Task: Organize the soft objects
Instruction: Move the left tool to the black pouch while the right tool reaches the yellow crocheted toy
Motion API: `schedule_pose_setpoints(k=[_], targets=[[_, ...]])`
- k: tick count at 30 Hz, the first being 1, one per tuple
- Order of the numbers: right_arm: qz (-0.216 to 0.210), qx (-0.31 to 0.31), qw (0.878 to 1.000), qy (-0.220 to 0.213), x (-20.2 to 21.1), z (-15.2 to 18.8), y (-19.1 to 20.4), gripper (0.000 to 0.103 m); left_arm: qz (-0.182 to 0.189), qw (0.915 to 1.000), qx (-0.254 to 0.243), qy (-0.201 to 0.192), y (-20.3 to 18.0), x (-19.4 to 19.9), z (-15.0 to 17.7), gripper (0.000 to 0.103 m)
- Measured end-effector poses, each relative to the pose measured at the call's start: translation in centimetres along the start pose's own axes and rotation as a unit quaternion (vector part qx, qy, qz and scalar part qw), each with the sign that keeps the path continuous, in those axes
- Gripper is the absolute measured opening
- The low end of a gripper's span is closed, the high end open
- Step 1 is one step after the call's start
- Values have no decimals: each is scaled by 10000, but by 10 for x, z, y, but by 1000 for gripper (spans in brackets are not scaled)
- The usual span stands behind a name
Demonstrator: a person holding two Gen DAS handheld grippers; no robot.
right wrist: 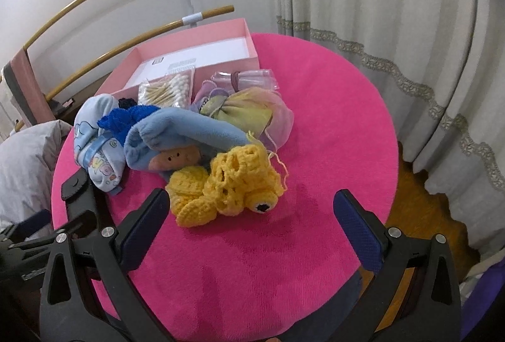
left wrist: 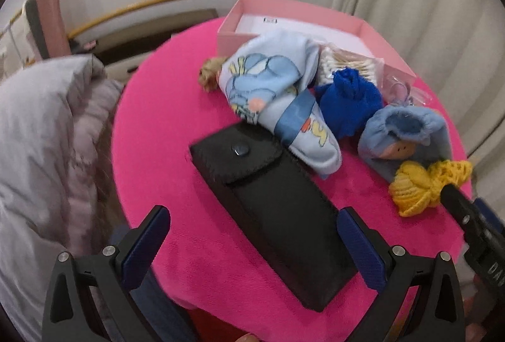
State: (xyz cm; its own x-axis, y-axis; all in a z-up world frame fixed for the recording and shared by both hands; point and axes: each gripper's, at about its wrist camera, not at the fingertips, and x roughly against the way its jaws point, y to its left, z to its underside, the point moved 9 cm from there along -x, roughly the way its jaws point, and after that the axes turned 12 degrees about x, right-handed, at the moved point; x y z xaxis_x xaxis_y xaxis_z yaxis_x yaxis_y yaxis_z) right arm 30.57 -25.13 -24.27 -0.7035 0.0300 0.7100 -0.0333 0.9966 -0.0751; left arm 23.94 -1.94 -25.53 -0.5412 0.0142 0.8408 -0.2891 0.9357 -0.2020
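left gripper (left wrist: pixel 254 234) and right gripper (right wrist: pixel 251 217), jaws spread wide, each angled down, nothing between the fingers

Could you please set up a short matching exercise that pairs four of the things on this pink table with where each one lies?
Things:
1. black snap-flap case
2. yellow crocheted toy
3. open pink cardboard box
4. clear bag of cotton swabs

Places:
A. far edge of the table
B. in front of the right gripper
C. against the box's near wall
D. between the left gripper's open fingers

Pairs: 1-D, 2-B, 3-A, 4-C
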Motion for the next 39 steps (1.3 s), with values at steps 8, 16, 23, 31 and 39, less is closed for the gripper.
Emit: schedule_pose_setpoints(k=[8, 16, 23, 31, 39], targets=[[-133, 49, 9998, 117, -19, 2, 7, 103, -51, 9998, 150, -105, -12, -21, -6, 103], [-158, -21, 9997, 170, -29, 1, 4, 103, 56, 9994, 346, -14, -8, -29, -5, 103], [-194, -32, 9996, 180, -31, 3, 4, 103, -53, 9993, 369, -103, -12, -43, -7, 103], [-207, -2, 9996, 180, -32, 2, 5, 103, 453, 9987, 246, -30, 4, -27, 2, 78], [-213, 30, 9995, 224, -34, 6, 13, 103, 262, 9996, 118, -45, 15, -23, 0, 101]])
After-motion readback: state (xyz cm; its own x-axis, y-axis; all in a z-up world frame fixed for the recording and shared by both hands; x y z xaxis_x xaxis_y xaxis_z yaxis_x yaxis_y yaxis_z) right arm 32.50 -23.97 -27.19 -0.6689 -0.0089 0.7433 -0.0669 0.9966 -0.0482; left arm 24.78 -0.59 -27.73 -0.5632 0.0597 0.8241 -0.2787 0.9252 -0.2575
